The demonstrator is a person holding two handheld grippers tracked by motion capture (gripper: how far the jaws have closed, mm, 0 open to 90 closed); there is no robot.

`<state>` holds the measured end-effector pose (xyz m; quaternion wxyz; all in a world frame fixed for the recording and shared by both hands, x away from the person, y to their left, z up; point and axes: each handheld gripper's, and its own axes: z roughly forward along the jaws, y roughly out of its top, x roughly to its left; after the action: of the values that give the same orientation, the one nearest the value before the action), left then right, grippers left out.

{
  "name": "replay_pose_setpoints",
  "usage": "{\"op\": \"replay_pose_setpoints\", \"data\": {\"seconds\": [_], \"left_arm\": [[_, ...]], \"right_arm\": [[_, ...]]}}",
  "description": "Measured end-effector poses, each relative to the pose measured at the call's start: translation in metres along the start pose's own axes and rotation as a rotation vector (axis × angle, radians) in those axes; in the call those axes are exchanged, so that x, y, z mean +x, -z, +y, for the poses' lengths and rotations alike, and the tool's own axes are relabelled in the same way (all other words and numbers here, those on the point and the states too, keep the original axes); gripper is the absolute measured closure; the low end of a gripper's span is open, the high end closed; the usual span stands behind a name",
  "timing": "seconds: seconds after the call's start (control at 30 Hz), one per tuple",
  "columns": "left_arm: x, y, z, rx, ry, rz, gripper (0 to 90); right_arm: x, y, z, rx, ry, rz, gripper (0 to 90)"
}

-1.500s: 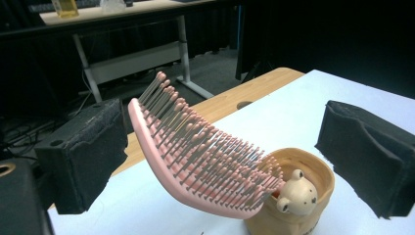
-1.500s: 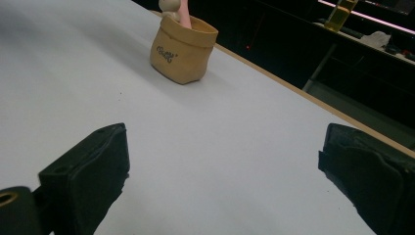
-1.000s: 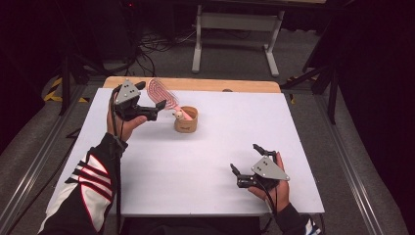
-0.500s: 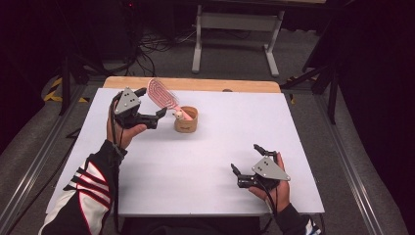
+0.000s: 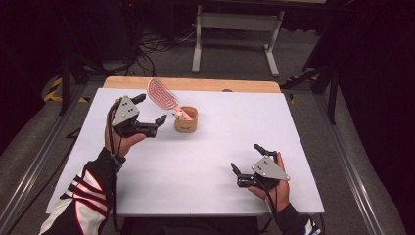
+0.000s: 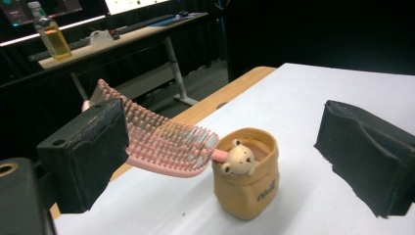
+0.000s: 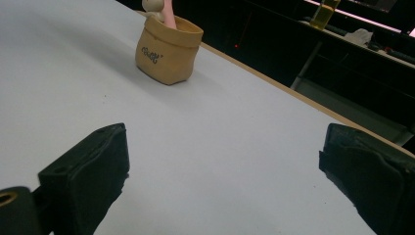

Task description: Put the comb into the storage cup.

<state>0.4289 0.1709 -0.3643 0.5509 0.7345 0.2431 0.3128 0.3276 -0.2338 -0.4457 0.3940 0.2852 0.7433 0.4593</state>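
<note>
Counter (image 5: pixel 205 161): we see a white top with a wooden strip along its far edge, and both grippers over it.
Left gripper (image 5: pixel 149 113): we find it held above the far left part of the counter, its 2 fingers (image 6: pixel 85 152) spread wide and holding nothing. In the left gripper view, the brush head lies just beyond 1 finger and the pot sits between the 2, farther off.
Right gripper (image 5: pixel 247 164): we see it low over the near right part of the counter, well apart from the pot, its 2 fingers (image 7: pixel 90 166) spread wide and empty, pointing toward the pot.
Hairbrush (image 5: pixel 162 94): we see a pink brush standing tilted in the pot, handle down inside, bristled head leaning out toward the far left, above the counter.
Pot (image 5: pixel 186 120): we note a small tan pot shaped like a paper bag, upright on the far middle of the counter, near the left gripper.
Bear charm (image 6: pixel 238 157): we make out a small cream bear head at the pot's rim, against the brush handle.
</note>
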Motion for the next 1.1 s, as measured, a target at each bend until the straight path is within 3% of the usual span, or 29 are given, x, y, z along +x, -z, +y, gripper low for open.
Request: {"op": "replay_pose_setpoints", "data": {"seconds": [0.27,1.1], "left_arm": [[-0.011,0.003,-0.005,-0.015,0.0,-0.031,5.9],[-0.04,0.015,-0.007,-0.009,-0.078,-0.1,5.7]], "right_arm": [[0.0,0.002,0.001,-0.006,0.004,-0.005,4.6],[0.002,0.003,0.002,-0.012,0.022,-0.004,4.6]]}}
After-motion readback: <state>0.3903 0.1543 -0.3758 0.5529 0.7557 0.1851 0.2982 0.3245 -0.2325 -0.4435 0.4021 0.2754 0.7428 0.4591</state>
